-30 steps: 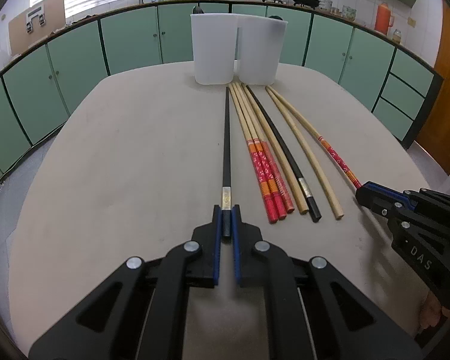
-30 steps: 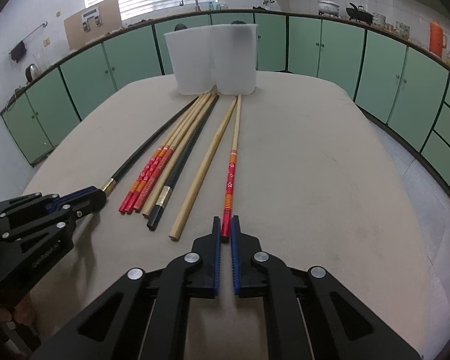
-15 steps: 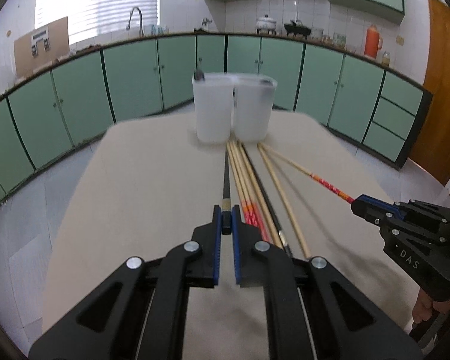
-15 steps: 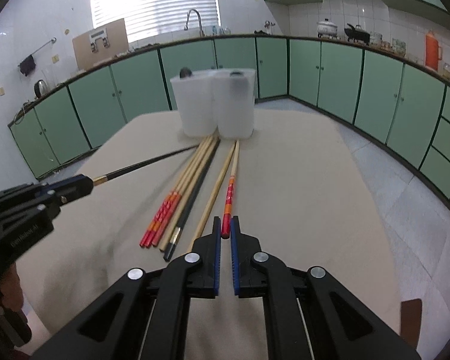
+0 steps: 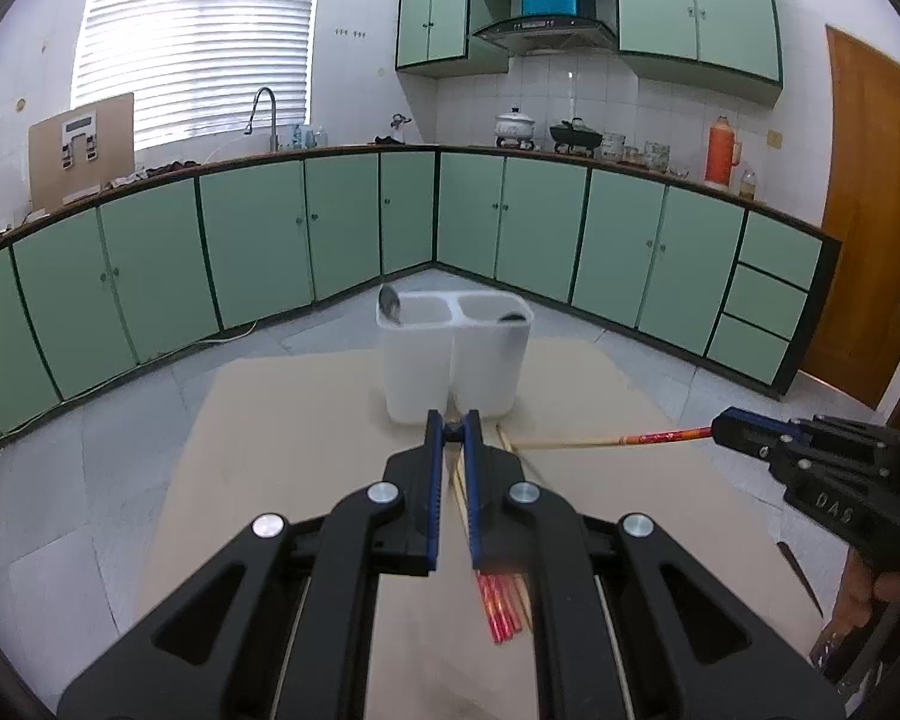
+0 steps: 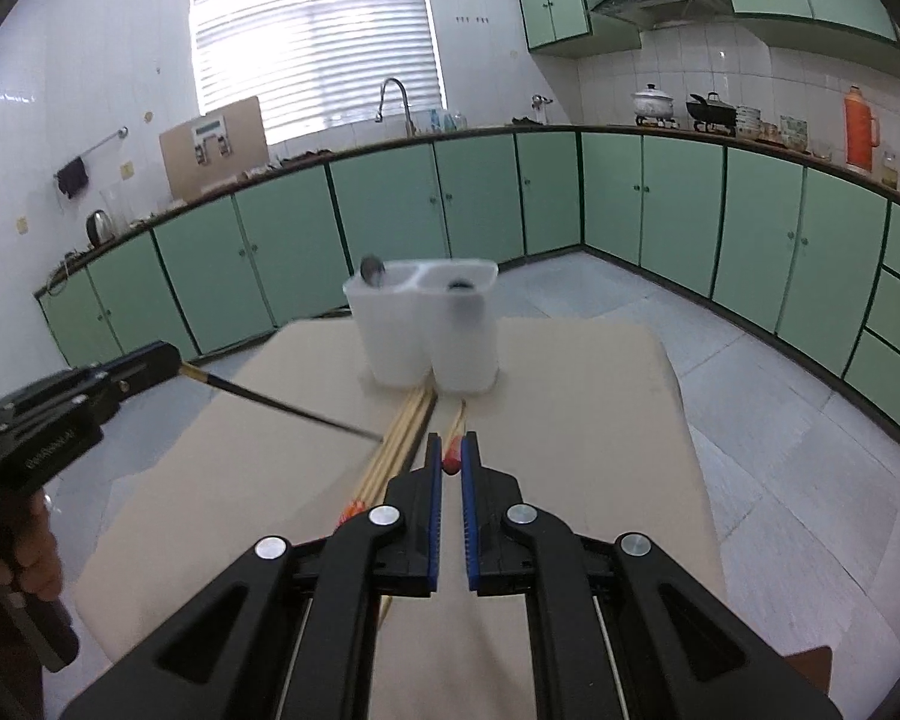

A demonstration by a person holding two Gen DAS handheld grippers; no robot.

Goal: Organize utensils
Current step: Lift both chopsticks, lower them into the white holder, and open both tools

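Observation:
My left gripper [image 5: 452, 427] is shut on a black chopstick [image 6: 294, 407], held above the table and pointing down toward the pile. My right gripper [image 6: 448, 461] is shut on a red-ended wooden chopstick [image 5: 606, 441], also lifted, its far tip low near the holder. The white two-compartment utensil holder [image 5: 453, 354] stands at the table's far end, with dark utensil heads showing in both compartments. Several more chopsticks [image 6: 399, 441] lie on the table in front of it, their red ends [image 5: 501, 615] showing below my left gripper.
The beige table [image 6: 570, 396] ends just behind the holder, with grey floor tiles and green cabinets [image 5: 258, 240] beyond. A dark thin object [image 5: 801, 576] lies near the table's right edge.
Both grippers have risen from the table, each lifting its chopstick's near end. The far tips now angle down toward the pile near the holder.

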